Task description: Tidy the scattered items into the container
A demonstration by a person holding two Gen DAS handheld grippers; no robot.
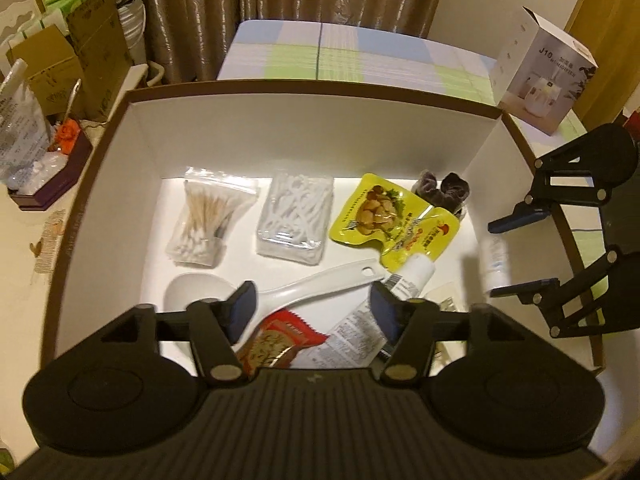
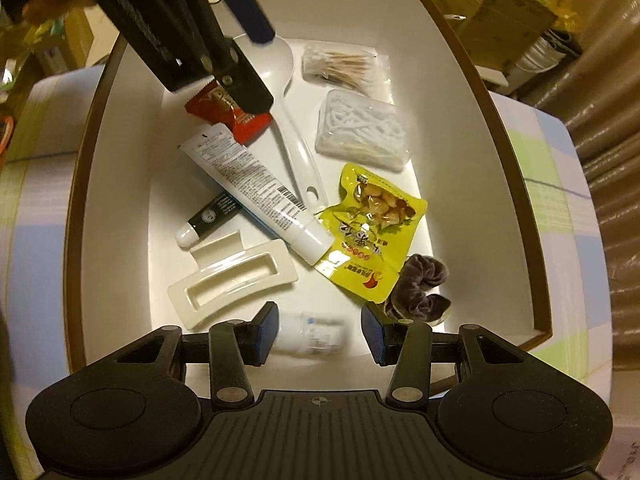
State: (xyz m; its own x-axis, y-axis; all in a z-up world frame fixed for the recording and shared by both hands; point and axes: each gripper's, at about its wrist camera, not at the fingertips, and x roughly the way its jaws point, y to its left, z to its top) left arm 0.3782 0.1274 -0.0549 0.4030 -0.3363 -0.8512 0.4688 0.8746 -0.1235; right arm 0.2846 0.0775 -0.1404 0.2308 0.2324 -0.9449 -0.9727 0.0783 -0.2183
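The left gripper [image 1: 314, 312] hung over the near edge of the container [image 1: 304, 92], its jaws spread apart with nothing pressed between them; the red snack packet [image 1: 276, 344] lay loose beneath them on the box floor, partly across the white rice paddle [image 1: 280, 292]. The right gripper [image 2: 320, 330] pointed steeply down at the box's right side with a small white bottle [image 2: 316, 336], blurred, between its jaws; whether the pads actually pressed on it could not be told.

The main risk, as it looked, lay with that bottle: if the grip was slack or let go high, the bottle could bounce off the cream tray [image 2: 232, 284] or roll under the long white tube [image 2: 256, 188]. The two grippers also stood near one another over the same box, so a careless withdrawal might knock them together or snag the red packet.

Around these lay the yellow snack pouch [image 2: 372, 232], a dark scrunchie [image 2: 420, 284], a bag of cotton swabs [image 1: 208, 216], a clear pack of floss picks [image 1: 296, 216] and a small dark tube [image 2: 208, 216], all inside. A humidifier carton [image 1: 548, 76] stood beyond the box's far right corner.
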